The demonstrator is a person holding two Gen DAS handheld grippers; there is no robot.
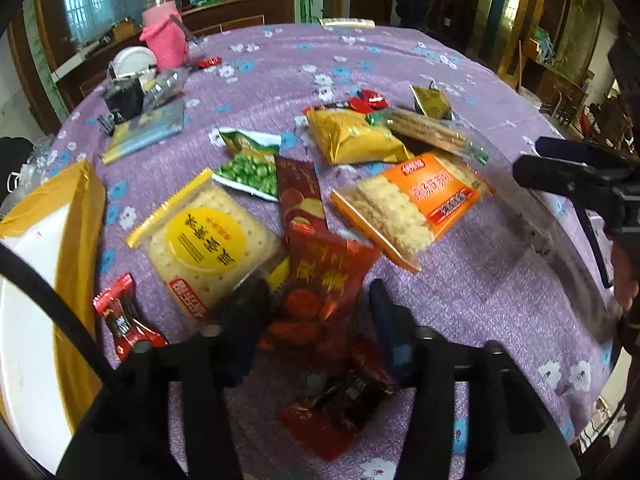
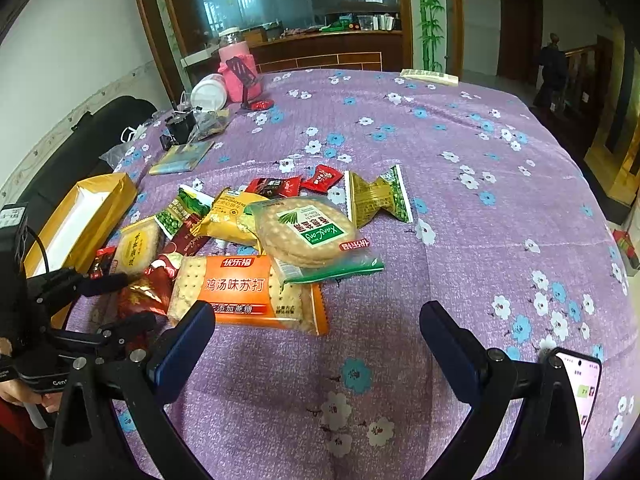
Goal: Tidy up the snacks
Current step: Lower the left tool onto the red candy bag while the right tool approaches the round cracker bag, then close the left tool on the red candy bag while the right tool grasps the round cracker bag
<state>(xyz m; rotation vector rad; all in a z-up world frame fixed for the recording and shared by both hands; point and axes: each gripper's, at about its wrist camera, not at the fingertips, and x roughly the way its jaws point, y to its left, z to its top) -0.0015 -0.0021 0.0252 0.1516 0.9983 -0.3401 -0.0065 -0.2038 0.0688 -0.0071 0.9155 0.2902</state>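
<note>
Purple flowered cloth [image 2: 400, 152] fills both my views, with the snack pile lying mid-frame on it. In the left wrist view my left gripper [image 1: 316, 304] sits at lower centre with a red packet [image 1: 320, 288] between its fingers; motion blur smears the packet and the pads, so I cannot tell whether they press on it, though the jaws stand narrow around it. A darker red wrapper [image 1: 340, 396] lies below the fingers, its print too blurred to read. Left of the packet lies a yellow cracker pack [image 1: 208, 240], its lower corner hidden behind the left finger; an orange cracker pack [image 1: 412, 204] lies to the right, a green pea bag [image 1: 248, 168] above, and a gold bag [image 1: 352, 136] further up. A small red candy [image 1: 124, 320] lies at lower left beside a gold box [image 1: 76, 216], which the frame edge cuts off, so I see only part of its white inside. In the right wrist view my right gripper [image 2: 316, 332] hangs released, fingers wide apart over bare cloth, nothing between them; the orange pack [image 2: 248, 288] lies just above its left finger, partly under a round biscuit pack [image 2: 312, 236]. The left gripper shows at that frame's left edge, half cut off. A phone [image 2: 580, 388] at lower right is partly hidden behind the gripper's frame. A pink jar [image 2: 240, 68] stands at upper left, well apart from the pile.
</note>
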